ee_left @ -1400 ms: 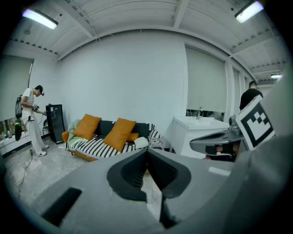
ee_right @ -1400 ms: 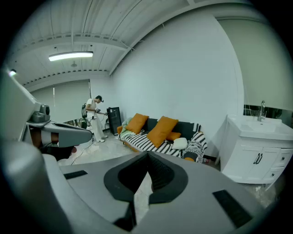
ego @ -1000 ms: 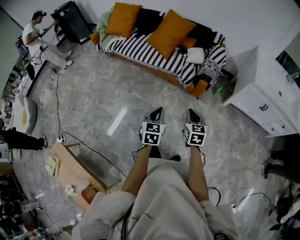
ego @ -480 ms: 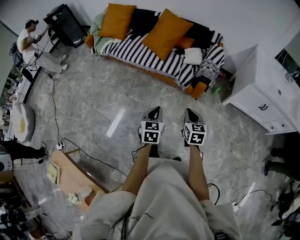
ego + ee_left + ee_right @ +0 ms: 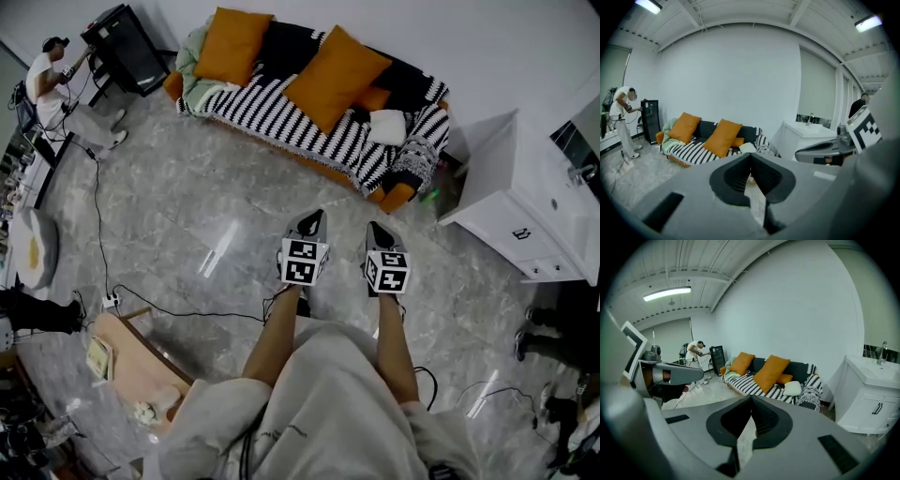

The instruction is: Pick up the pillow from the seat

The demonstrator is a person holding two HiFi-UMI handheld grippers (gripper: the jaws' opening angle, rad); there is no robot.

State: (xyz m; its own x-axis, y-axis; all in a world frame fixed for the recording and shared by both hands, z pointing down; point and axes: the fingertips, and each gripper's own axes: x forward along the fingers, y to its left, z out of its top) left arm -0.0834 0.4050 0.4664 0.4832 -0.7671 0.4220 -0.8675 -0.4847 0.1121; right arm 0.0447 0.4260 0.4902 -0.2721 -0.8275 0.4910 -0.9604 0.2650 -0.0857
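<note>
Orange pillow [image 5: 336, 64] leans mid-seat on the striped sofa [image 5: 272, 112], a white pillow [image 5: 387, 127] near its right end. Left gripper [image 5: 312, 221] and right gripper [image 5: 380, 230], both pressed together and empty, are well apart from it; arriving unopened, they could just shove it.

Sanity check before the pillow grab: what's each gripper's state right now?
Left gripper: closed, jaws together, holding nothing.
Right gripper: closed, jaws together, holding nothing.
</note>
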